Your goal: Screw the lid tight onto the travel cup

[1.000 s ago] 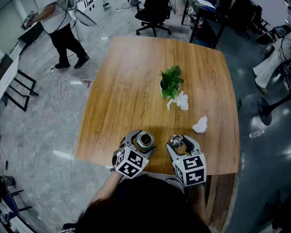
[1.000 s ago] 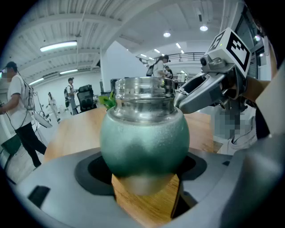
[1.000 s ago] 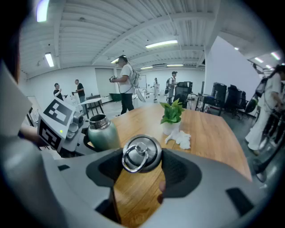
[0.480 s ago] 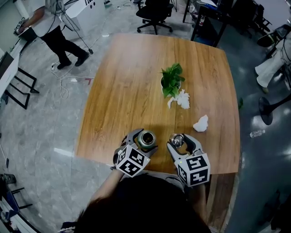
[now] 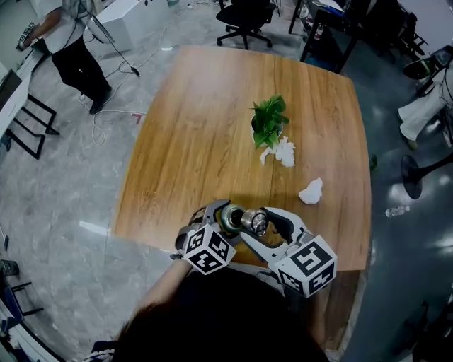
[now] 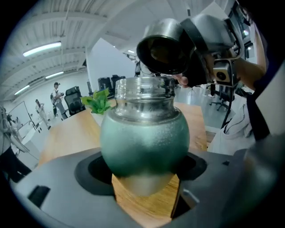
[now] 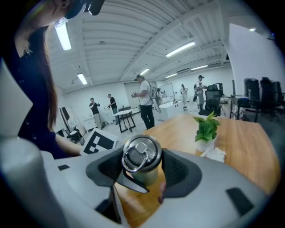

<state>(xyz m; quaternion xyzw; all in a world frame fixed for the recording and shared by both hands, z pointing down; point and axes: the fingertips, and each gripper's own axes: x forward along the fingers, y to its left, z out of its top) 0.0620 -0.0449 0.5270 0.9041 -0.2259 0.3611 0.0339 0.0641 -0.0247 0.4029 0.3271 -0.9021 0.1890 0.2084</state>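
Note:
A green metal travel cup [image 6: 142, 138] stands upright near the table's front edge, and my left gripper [image 6: 144, 176] is shut on its round body. Its threaded mouth [image 6: 144, 89] is uncovered. My right gripper [image 7: 142, 167] is shut on the steel lid [image 7: 141, 156], which has a ring on top. In the left gripper view the lid [image 6: 164, 46] hangs tilted just above and right of the mouth. From the head view, the lid [image 5: 255, 223] sits close beside the cup [image 5: 229, 218], between the left gripper [image 5: 225, 215] and the right gripper [image 5: 258, 224].
On the wooden table [image 5: 198, 127] a small potted plant [image 5: 267, 124] stands at mid-table, with crumpled tissue [image 5: 283, 154] beside it and another wad [image 5: 311, 192] nearer me. A person [image 5: 71, 49] stands on the floor far left; an office chair [image 5: 244, 14] is beyond the table.
My right gripper has swung left with the lid, from beside the cup to right up against its mouth. The left gripper and cup have stayed put.

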